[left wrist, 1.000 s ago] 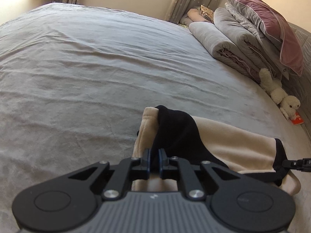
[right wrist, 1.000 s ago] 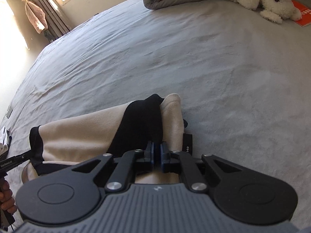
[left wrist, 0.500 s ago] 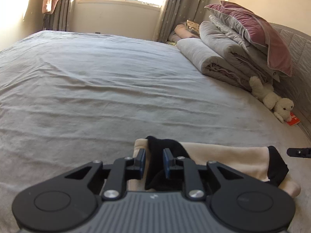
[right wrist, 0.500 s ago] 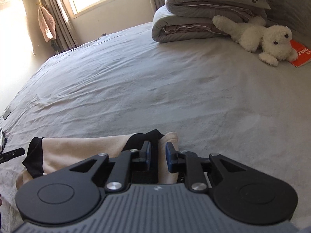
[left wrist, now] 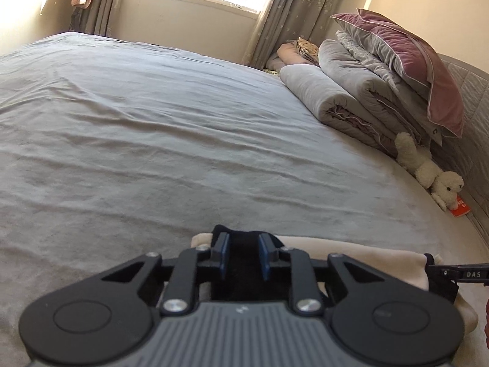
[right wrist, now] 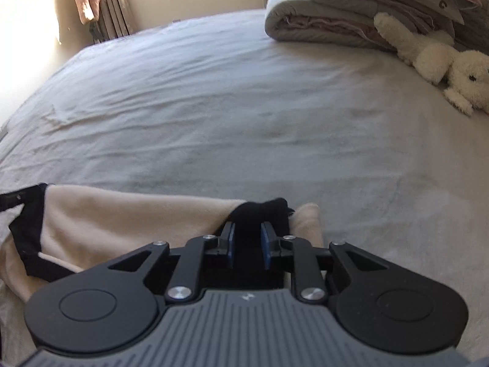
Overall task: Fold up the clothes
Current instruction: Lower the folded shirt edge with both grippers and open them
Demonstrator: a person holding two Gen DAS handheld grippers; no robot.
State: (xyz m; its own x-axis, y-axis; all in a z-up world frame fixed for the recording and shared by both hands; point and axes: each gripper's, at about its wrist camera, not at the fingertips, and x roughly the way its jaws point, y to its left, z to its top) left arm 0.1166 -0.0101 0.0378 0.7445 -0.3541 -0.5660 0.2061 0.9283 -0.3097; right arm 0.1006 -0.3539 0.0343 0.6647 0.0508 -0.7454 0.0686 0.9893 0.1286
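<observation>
The near part of the garment (left wrist: pixel 351 253) is lying hidden under the body of the left gripper (left wrist: pixel 243 255), and in the right wrist view the same is happening under the right gripper (right wrist: pixel 247 244), so how the cloth is lying beneath them cannot be told. The right gripper's tip is poking in at the right edge of the left wrist view, mostly cut off.

The garment is a cream, soft-looking piece with black trim, lying folded into a long band on the grey bed (left wrist: pixel 152 140), stretching between the two grippers. A black band of it is bunching up between and just ahead of each pair of fingers; a black edge is also showing at each far end of the band.

The left fingers (left wrist: pixel 222 253) are standing apart with the black cloth between them, and their jaws are closing; the blue pads are not visibly pressing the cloth. The right fingers (right wrist: pixel 265 246) are likewise standing apart around the black fold, not clamping it.

Well ahead and to the right of the fingers, folded quilts (left wrist: pixel 345 101), a pink pillow (left wrist: pixel 412 61) and a white plush toy (left wrist: pixel 434 177) are sitting at the bed's far side.
</observation>
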